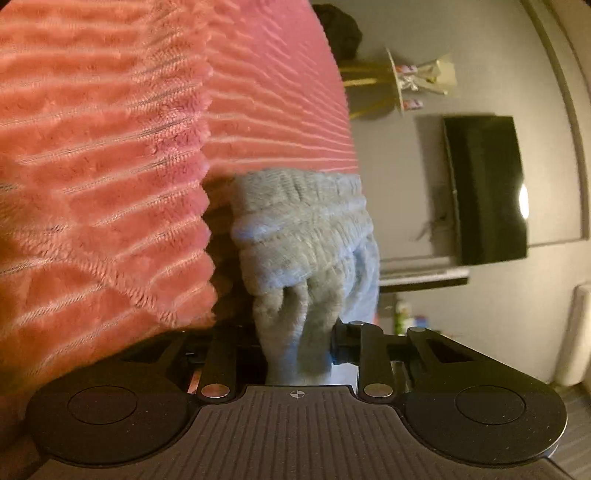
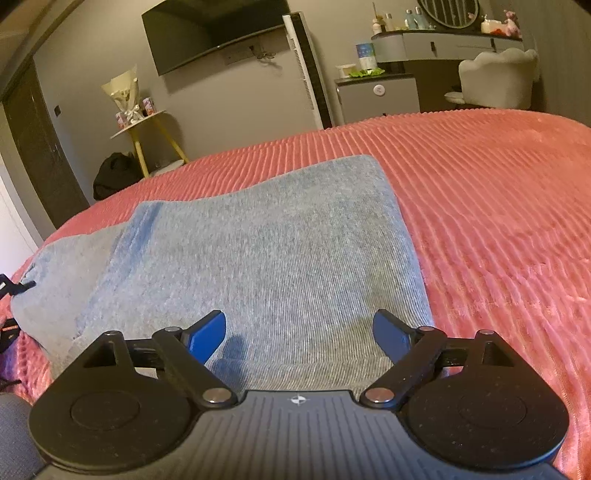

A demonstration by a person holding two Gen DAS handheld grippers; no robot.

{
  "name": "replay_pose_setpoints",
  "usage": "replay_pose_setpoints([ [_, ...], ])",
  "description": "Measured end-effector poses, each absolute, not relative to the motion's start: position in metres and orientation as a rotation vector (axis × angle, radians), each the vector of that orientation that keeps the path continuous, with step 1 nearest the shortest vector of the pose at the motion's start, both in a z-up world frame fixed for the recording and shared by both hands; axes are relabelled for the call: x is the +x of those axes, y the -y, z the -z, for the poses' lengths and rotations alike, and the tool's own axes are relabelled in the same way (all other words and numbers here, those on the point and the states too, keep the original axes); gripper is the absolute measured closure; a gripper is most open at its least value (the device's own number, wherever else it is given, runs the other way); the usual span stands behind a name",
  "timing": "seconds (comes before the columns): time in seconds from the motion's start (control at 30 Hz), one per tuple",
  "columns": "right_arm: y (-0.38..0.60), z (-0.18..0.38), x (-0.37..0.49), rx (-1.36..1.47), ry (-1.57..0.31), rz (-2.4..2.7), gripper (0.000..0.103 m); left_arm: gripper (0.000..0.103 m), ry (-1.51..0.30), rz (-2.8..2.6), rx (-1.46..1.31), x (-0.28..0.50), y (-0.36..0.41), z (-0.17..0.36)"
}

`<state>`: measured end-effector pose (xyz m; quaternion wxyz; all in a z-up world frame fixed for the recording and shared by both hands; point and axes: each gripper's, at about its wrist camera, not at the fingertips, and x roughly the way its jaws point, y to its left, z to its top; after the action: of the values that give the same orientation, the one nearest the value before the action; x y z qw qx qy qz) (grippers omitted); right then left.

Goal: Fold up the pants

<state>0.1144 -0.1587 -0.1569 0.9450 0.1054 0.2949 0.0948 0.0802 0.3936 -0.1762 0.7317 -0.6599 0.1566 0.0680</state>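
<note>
Left gripper (image 1: pixel 295 343) clenched on soft grey knitted pants (image 1: pixel 303 236); right gripper (image 2: pixel 299 332) wide open, holding nothing. Could slip, messing fold on pink ribbed blanket (image 2: pixel 480 206).

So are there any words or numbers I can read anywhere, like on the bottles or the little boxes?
None can be read.
Small pink packs on the yellow-legged side table: printed, but too blurred to read.
Blue-and-white container on the cabinet: too small to read.
Bottles on the dresser: too small to read.
Grey pants, pink bedspread and TV: no writing visible.
</note>
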Motion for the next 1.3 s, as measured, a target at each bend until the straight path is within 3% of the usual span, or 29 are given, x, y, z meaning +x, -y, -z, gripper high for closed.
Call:
replay_pose_setpoints([
  [0.2, 0.159, 0.155, 0.115, 0.213, -0.609, -0.19, 0.016, 0.085, -0.372, -0.187, -1.032, 0.084, -0.367, 0.115],
  [0.57, 0.179, 0.143, 0.11, 0.383, -0.614, -0.2, 0.017, 0.087, -0.345, -0.04, -0.384, 0.094, -0.25, -0.014],
  [0.83, 0.189, 0.129, 0.095, 0.485, -0.551, -0.247, 0.017, 0.086, -0.421, 0.263, -0.032, 0.098, -0.099, -0.029],
  [0.93, 0.195, 0.127, 0.092, 0.527, -0.546, -0.265, 0.017, 0.08, -0.495, 0.314, 0.094, 0.097, -0.033, -0.002],
  [1.0, 0.199, 0.129, 0.093, 0.554, -0.562, -0.267, 0.017, 0.065, -0.556, 0.33, 0.113, 0.098, -0.006, 0.02],
  [1.1, 0.205, 0.129, 0.093, 0.605, -0.581, -0.271, 0.017, 0.064, -0.69, 0.27, 0.092, 0.1, 0.018, 0.045],
  [1.17, 0.209, 0.131, 0.095, 0.658, -0.598, -0.283, 0.017, 0.063, -0.668, 0.157, 0.039, 0.086, 0.016, 0.045],
  [1.23, 0.214, 0.135, 0.099, 0.718, -0.623, -0.299, 0.017, 0.052, -0.614, 0.076, -0.02, 0.07, 0.002, 0.038],
  [1.3, 0.217, 0.142, 0.106, 0.785, -0.663, -0.32, 0.017, 0.05, -0.591, 0.027, -0.032, 0.06, -0.019, 0.033],
])
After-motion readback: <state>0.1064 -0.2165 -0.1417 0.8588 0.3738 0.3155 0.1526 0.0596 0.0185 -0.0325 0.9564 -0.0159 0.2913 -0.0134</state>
